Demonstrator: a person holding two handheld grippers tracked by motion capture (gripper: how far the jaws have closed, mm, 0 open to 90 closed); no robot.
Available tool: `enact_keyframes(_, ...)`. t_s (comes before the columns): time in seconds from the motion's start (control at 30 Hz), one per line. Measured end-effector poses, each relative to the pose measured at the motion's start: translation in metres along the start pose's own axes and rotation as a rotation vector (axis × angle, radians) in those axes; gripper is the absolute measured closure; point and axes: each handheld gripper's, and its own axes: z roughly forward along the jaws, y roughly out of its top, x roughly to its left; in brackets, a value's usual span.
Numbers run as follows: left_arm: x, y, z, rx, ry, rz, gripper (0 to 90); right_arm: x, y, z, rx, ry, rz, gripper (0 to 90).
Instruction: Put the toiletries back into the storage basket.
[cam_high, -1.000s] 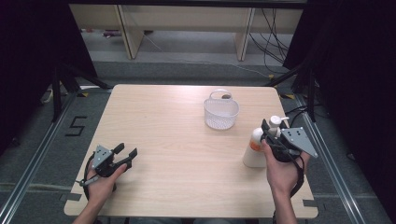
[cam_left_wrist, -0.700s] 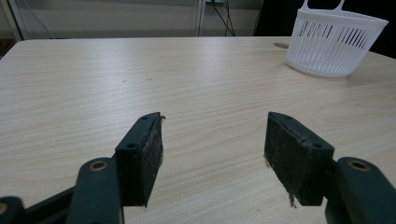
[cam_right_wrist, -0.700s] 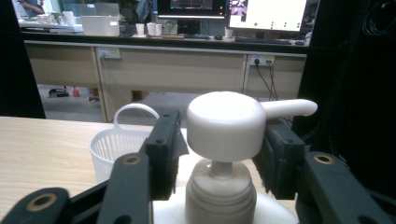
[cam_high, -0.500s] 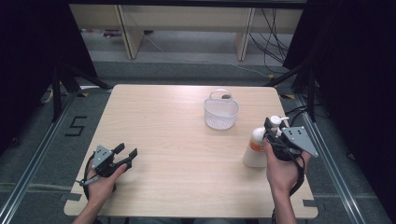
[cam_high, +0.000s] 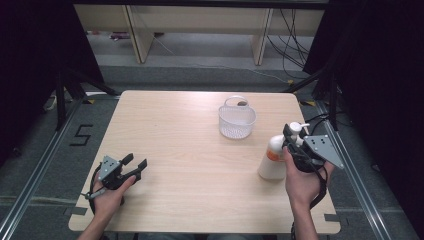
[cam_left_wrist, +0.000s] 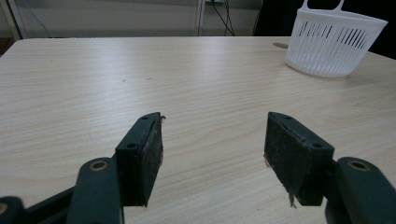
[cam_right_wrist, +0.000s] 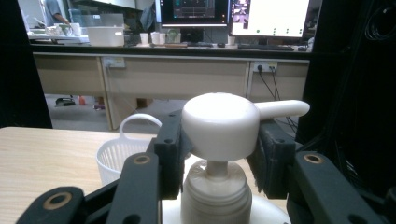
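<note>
Matt pale wood-grain table (cam_high: 190, 150), slotted white plastic basket (cam_left_wrist: 334, 44), smooth pump bottle (cam_right_wrist: 219, 123).

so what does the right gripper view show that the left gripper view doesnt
Right gripper view alone: the pump bottle, with the right hand-held gripper closed around its pump head, and behind it a bench with monitors.

Left gripper view alone: the left hand-held gripper open and holding nothing, low over a wide stretch of bare table.

Both: the white basket, upright on the wooden table.
</note>
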Motion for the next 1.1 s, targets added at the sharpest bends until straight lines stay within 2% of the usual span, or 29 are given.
enact_keyframes(0.2,0.000,0.000,0.000,-0.001,0.000,0.000,36.3,0.001,0.006,0.000,-0.017,0.002,-0.022,60.0)
enact_keyframes(0.53,0.000,0.000,0.000,-0.001,-0.001,0.001,36.3,0.006,0.017,0.002,-0.037,0.028,0.005,60.0)
enact_keyframes(0.57,0.000,0.000,0.000,-0.002,-0.002,0.000,36.3,0.005,0.018,0.003,-0.044,0.030,-0.016,60.0)
enact_keyframes(0.6,0.000,0.000,0.000,-0.001,-0.002,0.000,36.3,0.006,0.020,0.003,-0.039,0.030,-0.005,60.0)
enact_keyframes(0.97,0.000,0.000,0.000,-0.001,-0.002,0.003,36.1,0.011,0.025,0.008,-0.050,0.047,-0.011,60.0)
enact_keyframes(1.0,0.000,0.000,0.000,-0.002,-0.002,0.003,36.1,0.012,0.026,0.008,-0.043,0.048,0.005,60.0)
enact_keyframes(1.1,0.000,0.000,0.000,-0.002,-0.002,0.003,36.1,0.013,0.028,0.010,-0.049,0.057,-0.012,60.0)
